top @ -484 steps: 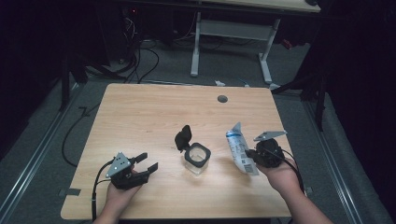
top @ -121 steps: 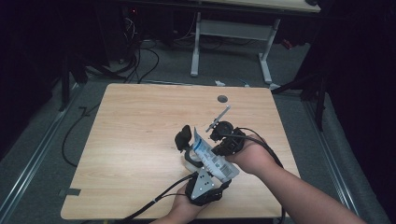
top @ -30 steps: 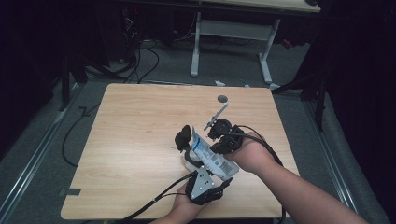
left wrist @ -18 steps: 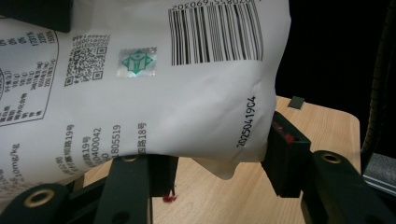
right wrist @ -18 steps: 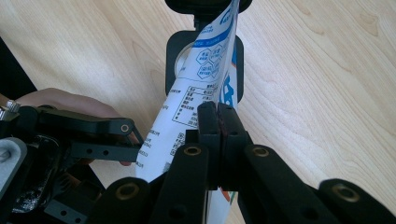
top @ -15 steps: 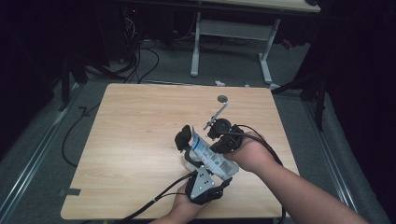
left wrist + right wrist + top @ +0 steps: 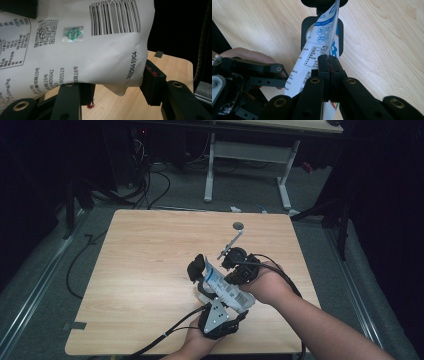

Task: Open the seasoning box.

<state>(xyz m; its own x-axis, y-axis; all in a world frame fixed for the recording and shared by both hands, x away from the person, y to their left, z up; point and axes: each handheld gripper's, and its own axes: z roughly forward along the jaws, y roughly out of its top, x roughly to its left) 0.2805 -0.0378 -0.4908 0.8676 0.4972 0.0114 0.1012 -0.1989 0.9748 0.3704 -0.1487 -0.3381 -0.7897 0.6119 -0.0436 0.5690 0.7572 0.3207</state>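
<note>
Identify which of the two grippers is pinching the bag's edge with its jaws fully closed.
The right gripper: its jaws meet on the white bag. The left gripper straddles the bag's bottom, jaws apart.

Each gripper, left gripper (image 7: 220, 319) and right gripper (image 7: 235, 265), was matte black with two flat jaws joined by brass-ringed pivot holes. Red marks showed on the jaw pads. A grey three-cornered plate (image 7: 216, 310) topped the left unit; black cables (image 7: 170, 332) trailed behind.

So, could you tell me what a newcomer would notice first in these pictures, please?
Most striking is the white-and-blue printed pouch, held tilted between both grippers near the table's front edge, its upper end over a small container with an open black lid. The right gripper is shut on the pouch. The left gripper brackets its lower end, barcode close to the camera.
</note>
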